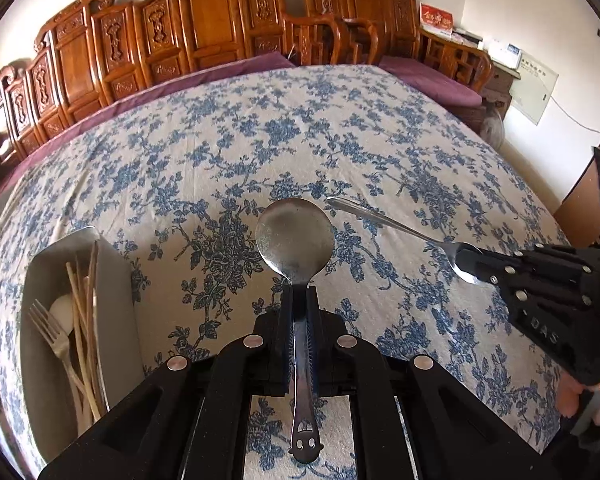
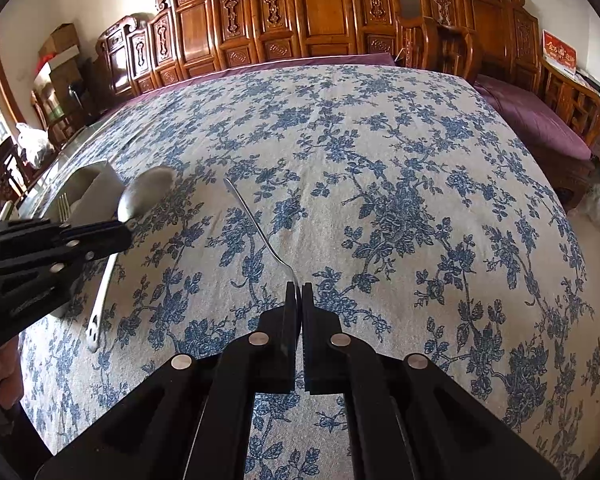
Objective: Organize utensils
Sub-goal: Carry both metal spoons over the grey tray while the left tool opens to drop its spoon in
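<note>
My left gripper (image 1: 299, 292) is shut on the neck of a large metal spoon (image 1: 295, 236), bowl pointing forward above the table and handle hanging back under the fingers. It also shows in the right wrist view (image 2: 118, 230), with the spoon (image 2: 144, 196). My right gripper (image 2: 299, 292) is shut on the bowl end of a small metal spoon (image 2: 256, 224), whose thin handle points forward and left. In the left wrist view the right gripper (image 1: 476, 268) holds it (image 1: 384, 220) to the right of the large spoon. A grey utensil tray (image 1: 116, 300) lies at the left.
The tray holds a fork (image 1: 52, 332), several chopsticks (image 1: 84, 320) and a white spoon (image 1: 62, 308). The table has a blue floral cloth (image 1: 260, 140). Carved wooden benches (image 1: 204, 20) with purple cushions stand behind it. The tray also shows in the right wrist view (image 2: 96, 184).
</note>
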